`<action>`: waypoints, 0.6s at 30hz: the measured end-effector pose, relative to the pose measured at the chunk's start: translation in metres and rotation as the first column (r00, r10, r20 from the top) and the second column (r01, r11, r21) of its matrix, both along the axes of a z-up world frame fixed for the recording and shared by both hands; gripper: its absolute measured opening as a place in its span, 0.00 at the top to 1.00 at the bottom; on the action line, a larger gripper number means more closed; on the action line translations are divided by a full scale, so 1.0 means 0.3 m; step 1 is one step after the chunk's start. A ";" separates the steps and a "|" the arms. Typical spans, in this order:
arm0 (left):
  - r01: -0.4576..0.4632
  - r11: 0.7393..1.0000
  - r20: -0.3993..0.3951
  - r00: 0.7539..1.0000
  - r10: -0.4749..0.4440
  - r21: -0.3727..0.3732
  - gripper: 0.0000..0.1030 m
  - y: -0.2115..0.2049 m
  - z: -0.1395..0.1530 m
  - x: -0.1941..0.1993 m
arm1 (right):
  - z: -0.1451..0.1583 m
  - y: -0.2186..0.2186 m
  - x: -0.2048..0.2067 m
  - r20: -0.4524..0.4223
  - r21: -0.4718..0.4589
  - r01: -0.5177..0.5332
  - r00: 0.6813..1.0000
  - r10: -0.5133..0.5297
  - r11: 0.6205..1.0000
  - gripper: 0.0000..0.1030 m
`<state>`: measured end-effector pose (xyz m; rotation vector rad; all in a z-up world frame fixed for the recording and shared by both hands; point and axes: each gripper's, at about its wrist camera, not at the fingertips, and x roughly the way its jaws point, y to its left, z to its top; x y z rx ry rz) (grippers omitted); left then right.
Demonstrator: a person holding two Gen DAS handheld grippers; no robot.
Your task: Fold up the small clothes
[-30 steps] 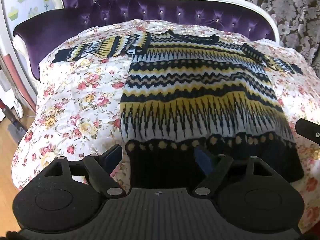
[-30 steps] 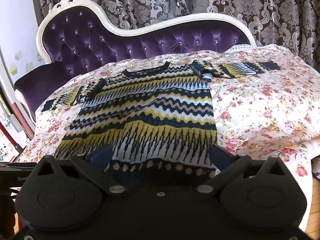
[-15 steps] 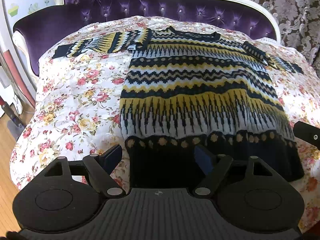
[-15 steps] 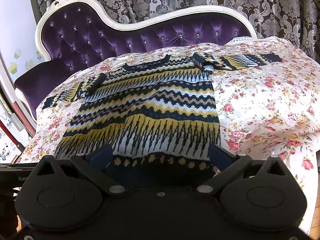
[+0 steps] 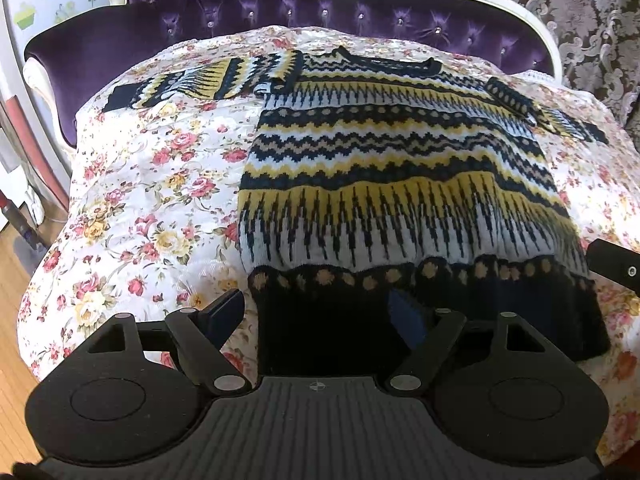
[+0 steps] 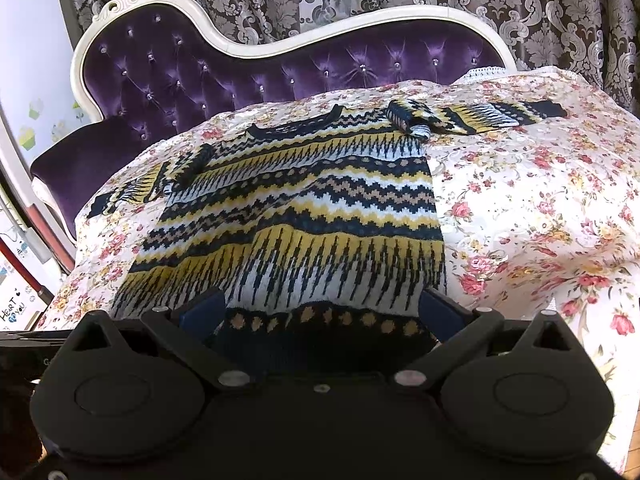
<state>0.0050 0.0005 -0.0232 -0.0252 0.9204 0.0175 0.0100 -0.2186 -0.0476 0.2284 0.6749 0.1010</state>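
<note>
A knitted sweater (image 5: 392, 184) with navy, yellow and white zigzag bands lies flat on a floral bedspread (image 5: 140, 200), neckline at the far side, both sleeves spread out sideways. Its dark hem (image 5: 328, 328) is nearest to me. My left gripper (image 5: 316, 312) stands open at the hem's left corner, one finger over the bedspread, the other over the hem. My right gripper (image 6: 320, 312) is open too, straddling the hem's right end (image 6: 320, 328) of the same sweater (image 6: 320, 216). A part of the right gripper (image 5: 616, 264) shows at the left wrist view's right edge.
A purple tufted sofa back (image 5: 320, 12) with a white frame rises behind the bedspread. Patterned curtains (image 6: 400, 0) hang further back. Wooden floor (image 5: 12, 280) lies beyond the bedspread's left edge. The bedspread (image 6: 540, 208) extends wide to the sweater's right.
</note>
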 end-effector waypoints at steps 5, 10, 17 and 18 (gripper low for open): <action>0.001 1.000 -0.006 1.000 -0.001 0.000 0.24 0.001 -0.001 0.004 | -0.004 0.003 0.002 -0.004 0.001 -0.002 1.000 0.002 1.000 0.00; -0.001 1.000 -0.012 1.000 0.001 -0.001 0.24 0.006 -0.005 0.012 | -0.008 0.007 0.011 -0.011 0.011 -0.006 1.000 0.007 1.000 0.00; -0.003 1.000 -0.017 1.000 0.003 -0.003 0.24 0.007 -0.006 0.020 | -0.001 0.009 0.032 -0.014 0.019 -0.015 1.000 0.015 1.000 0.00; -0.003 1.000 -0.018 1.000 0.003 -0.003 0.24 0.008 -0.004 0.026 | 0.000 0.009 0.036 -0.015 0.021 -0.016 1.000 0.017 1.000 0.00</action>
